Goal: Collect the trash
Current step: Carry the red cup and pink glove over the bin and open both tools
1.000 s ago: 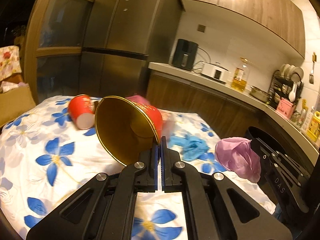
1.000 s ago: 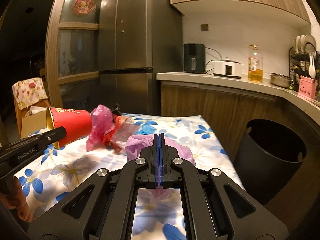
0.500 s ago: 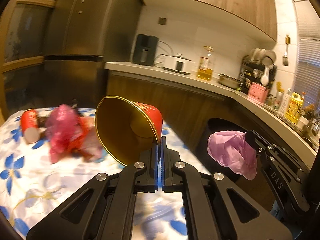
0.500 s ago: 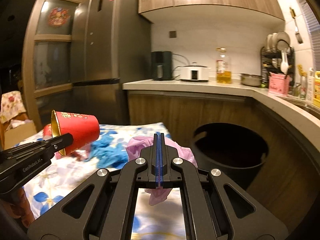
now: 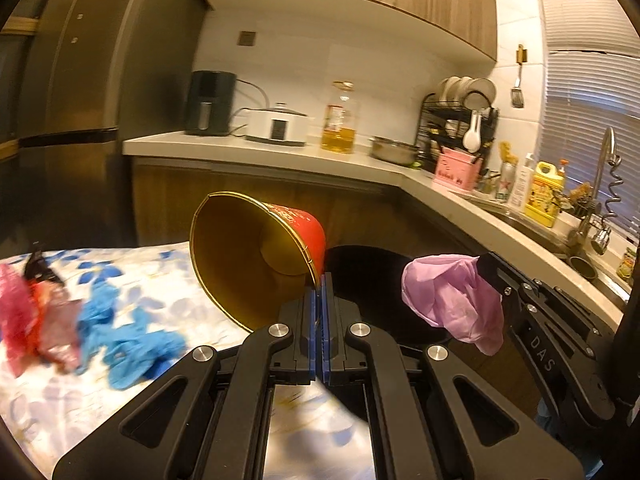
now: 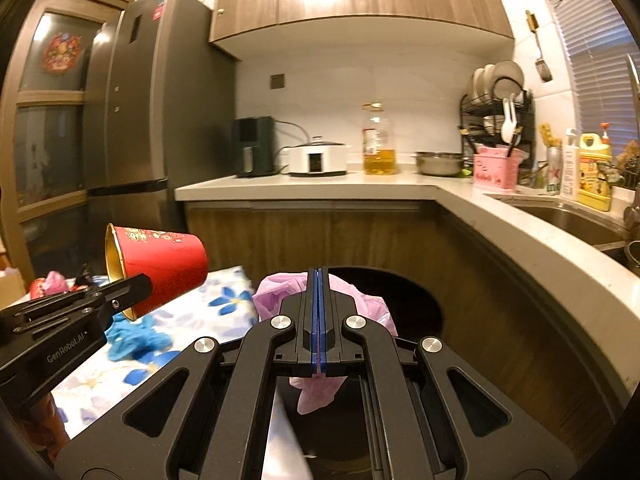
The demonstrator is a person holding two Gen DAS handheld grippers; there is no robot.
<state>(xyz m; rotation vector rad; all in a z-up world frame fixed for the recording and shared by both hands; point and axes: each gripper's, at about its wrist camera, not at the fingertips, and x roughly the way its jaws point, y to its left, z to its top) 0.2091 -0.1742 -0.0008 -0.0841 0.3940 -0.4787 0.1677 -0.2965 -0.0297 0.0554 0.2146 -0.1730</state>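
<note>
Plainly, the weak point was the hold on the red cup (image 5: 276, 258). The left gripper (image 5: 321, 280) had its fingers clamped together on only the thin rim at the cup's lowest edge, so the whole body hung out beyond the pinch; a quick swing or a tilt could have made it pivot or slip free, and it would probably have dropped onto the flowered cloth (image 5: 132, 280) short of the black bin (image 5: 372, 280). In the left wrist view the cup sat at the centre of the frame, just above the fingertips. It lay nearly on its side: its long axis ran from the gold-lined mouth, which opened toward the lower left and the camera, up to the closed base at the right, toward the bin.

The right gripper (image 6: 318, 280) had its fingers pressed shut on a pink bag (image 6: 276, 292), seen at the centre of the right wrist view with the bin's dark mouth just behind it. The bag was limp, with a tail hanging below the fingers, and on release it might have clung to the pads or draped over the bin's rim.

The blue gloves (image 5: 132, 344) and red wrappers (image 5: 24, 320) at the lower left lay uncollected on the cloth.
</note>
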